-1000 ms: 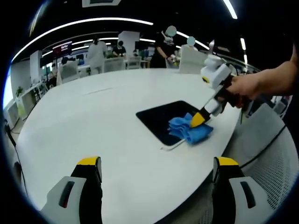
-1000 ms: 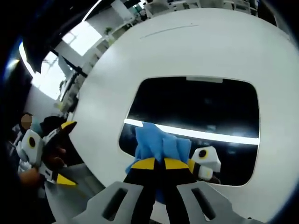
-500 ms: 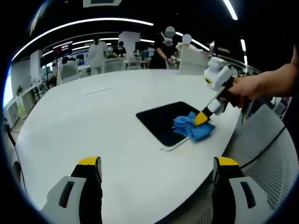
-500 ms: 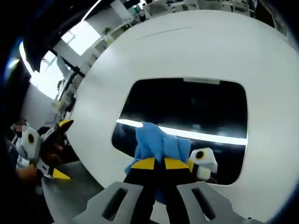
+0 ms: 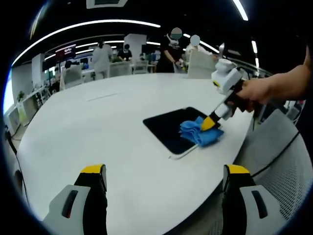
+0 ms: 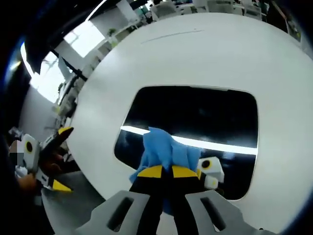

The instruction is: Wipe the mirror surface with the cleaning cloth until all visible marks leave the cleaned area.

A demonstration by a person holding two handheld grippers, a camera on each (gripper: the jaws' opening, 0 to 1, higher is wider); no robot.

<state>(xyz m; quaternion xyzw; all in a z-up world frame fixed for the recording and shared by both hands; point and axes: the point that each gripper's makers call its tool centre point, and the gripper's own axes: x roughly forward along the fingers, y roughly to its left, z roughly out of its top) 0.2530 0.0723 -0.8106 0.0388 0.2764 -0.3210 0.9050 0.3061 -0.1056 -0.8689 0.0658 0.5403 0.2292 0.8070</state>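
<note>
A dark rectangular mirror [image 5: 171, 127] [image 6: 195, 117] lies flat on the white table [image 5: 98, 127], near its right edge. A crumpled blue cleaning cloth [image 5: 199, 132] [image 6: 164, 152] rests on the mirror's near corner. My right gripper [image 6: 163, 171] [image 5: 211, 123] is shut on the cloth and presses it onto the glass; a hand holds it, reaching in from the right in the left gripper view. My left gripper [image 5: 164, 171] hangs open over bare table, well short of the mirror, nothing between its fingers. In the right gripper view the left gripper [image 6: 46, 161] shows small at the far left.
The round white table [image 6: 254, 58] drops off close behind the mirror's right side. A mesh chair [image 5: 288, 171] stands past that edge. Several people and desks stand far off at the back of the room.
The right gripper has slid the cloth slightly back and forth on the mirror's near corner; it now sits a little to the left of half a second ago. The left gripper has held still.
</note>
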